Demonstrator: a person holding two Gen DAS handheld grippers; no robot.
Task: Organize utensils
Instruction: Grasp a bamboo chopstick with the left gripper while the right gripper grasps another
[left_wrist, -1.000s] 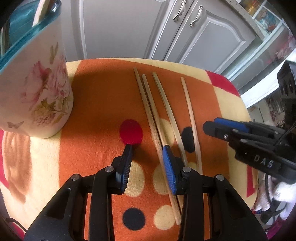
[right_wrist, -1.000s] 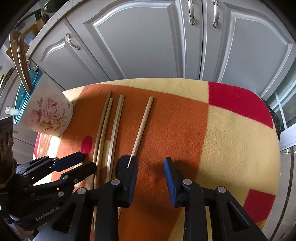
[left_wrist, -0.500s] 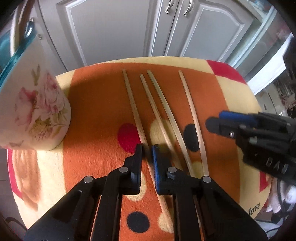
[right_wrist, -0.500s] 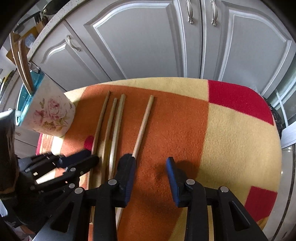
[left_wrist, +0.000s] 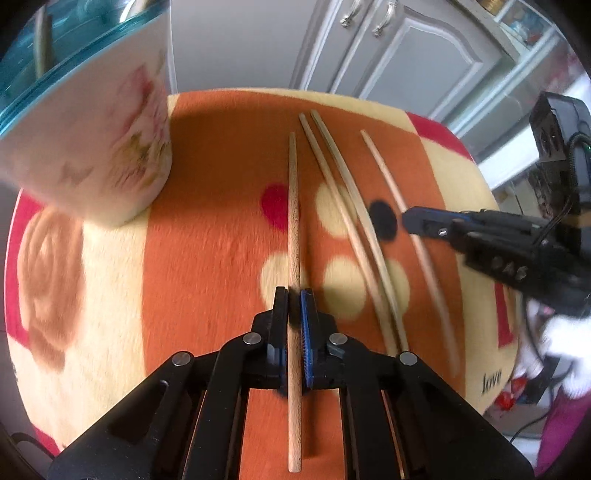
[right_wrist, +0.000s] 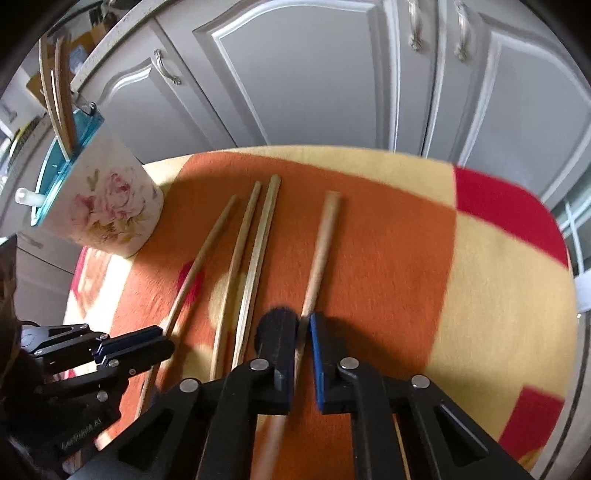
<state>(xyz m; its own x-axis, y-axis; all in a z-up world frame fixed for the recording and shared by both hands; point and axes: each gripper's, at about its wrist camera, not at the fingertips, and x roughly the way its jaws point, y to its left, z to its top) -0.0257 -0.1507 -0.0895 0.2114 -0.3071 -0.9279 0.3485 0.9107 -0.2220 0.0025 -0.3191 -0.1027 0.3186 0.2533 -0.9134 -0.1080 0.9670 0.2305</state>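
**Left wrist view: both grippers clamped on a chopstick each**

Left wrist view shows the left gripper (left_wrist: 294, 295) with its jaws just closed down to a narrow slit, pads pressed on the leftmost chopstick (left_wrist: 293, 229), which runs straight between them and out past the fingers toward the camera. Right wrist view shows the right gripper (right_wrist: 303, 325), its jaws likewise just closed, pinching the rightmost chopstick (right_wrist: 320, 251) near its thin end; whether that stick is clear of the cloth cannot be told.

Between the two held sticks lie two more chopsticks (left_wrist: 343, 206), close together on the blanket (left_wrist: 207, 229), an orange, yellow and red cloth with spots.

The floral holder (right_wrist: 107, 210), a white cup with pink roses and a teal rim, stands upright at the far left of the blanket, well apart from both grippers, with wooden utensils (right_wrist: 59, 96) standing in it. Grey cabinet doors (right_wrist: 325, 74) rise behind.
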